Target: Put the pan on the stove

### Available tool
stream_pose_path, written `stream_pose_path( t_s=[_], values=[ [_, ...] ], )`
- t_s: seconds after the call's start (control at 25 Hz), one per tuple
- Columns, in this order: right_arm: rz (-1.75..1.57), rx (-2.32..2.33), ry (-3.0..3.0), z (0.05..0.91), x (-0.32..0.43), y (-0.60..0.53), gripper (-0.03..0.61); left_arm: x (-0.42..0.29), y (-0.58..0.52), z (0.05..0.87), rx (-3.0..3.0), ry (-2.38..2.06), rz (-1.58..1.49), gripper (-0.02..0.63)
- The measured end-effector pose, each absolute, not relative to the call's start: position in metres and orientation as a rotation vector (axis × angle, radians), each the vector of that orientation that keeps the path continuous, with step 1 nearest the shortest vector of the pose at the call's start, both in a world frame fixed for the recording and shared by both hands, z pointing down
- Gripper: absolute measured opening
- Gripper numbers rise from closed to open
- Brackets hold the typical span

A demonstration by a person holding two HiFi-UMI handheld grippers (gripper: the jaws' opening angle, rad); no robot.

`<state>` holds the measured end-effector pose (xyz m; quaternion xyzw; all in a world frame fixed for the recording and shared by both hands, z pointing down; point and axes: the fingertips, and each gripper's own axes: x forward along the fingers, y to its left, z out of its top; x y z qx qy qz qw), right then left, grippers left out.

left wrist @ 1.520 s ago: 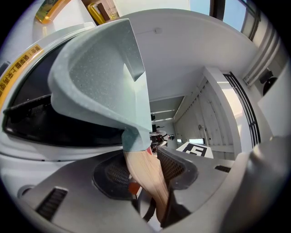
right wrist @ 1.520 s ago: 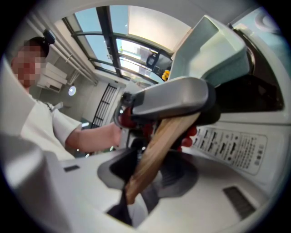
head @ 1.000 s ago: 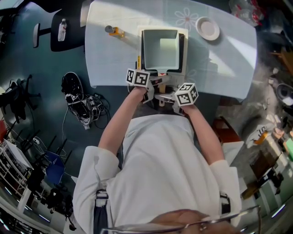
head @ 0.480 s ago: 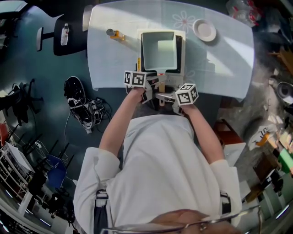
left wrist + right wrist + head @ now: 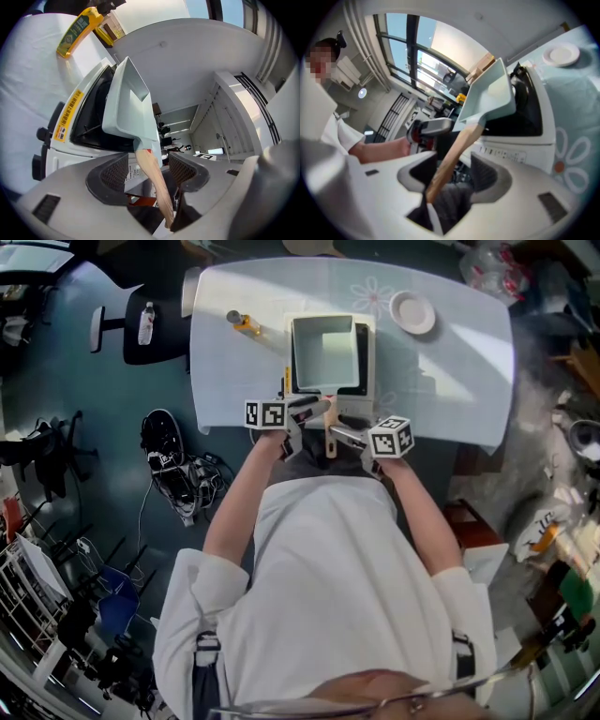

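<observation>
Looks along the left gripper, its grey jaws spread and just now opening wider. Catches the tan wooden handle of a pale green square metal pan running between the mesh pads, pressed by neither. Finds the pan sitting on the white stove with black top. Picks out a yellow plastic bottle lying beyond the stove, on the white cloth under the stove.
</observation>
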<state>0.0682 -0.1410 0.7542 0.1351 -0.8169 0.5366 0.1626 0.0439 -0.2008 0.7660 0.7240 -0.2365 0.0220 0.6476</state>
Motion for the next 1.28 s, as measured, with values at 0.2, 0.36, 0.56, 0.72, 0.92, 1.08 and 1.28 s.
stream_pose_path(
  t_s=[0.2, 0.36, 0.56, 0.72, 0.92, 1.08, 1.28],
  values=[
    [1.397, 0.522, -2.372, 0.747, 0.084, -0.154, 0.222, 0.026, -0.195, 0.757, 1.697, -0.615, 0.073, 0.285],
    [1.323, 0.583, -2.405, 0.736, 0.091, -0.161, 0.219, 0.017, -0.191, 0.741, 1.783, -0.665, 0.088, 0.282],
    [1.164, 0.654, -2.445, 0.719, 0.090, -0.163, 0.165, 0.004, -0.189, 0.721, 1.900, -0.733, 0.108, 0.227],
    [1.075, 0.722, -2.463, 0.700, 0.089, -0.154, 0.119, -0.003, -0.176, 0.699, 1.982, -0.764, 0.132, 0.170],
    [0.989, 0.791, -2.493, 0.677, 0.089, -0.142, 0.071, -0.006, -0.157, 0.672, 2.090, -0.780, 0.165, 0.112],
    [0.964, 0.823, -2.513, 0.663, 0.087, -0.122, 0.049, -0.007, -0.134, 0.652, 2.155, -0.789, 0.201, 0.090],
    [0.885, 0.874, -2.532, 0.642, 0.085, -0.099, 0.040, -0.016, -0.115, 0.634, 2.192, -0.801, 0.177, 0.049]
  ],
)
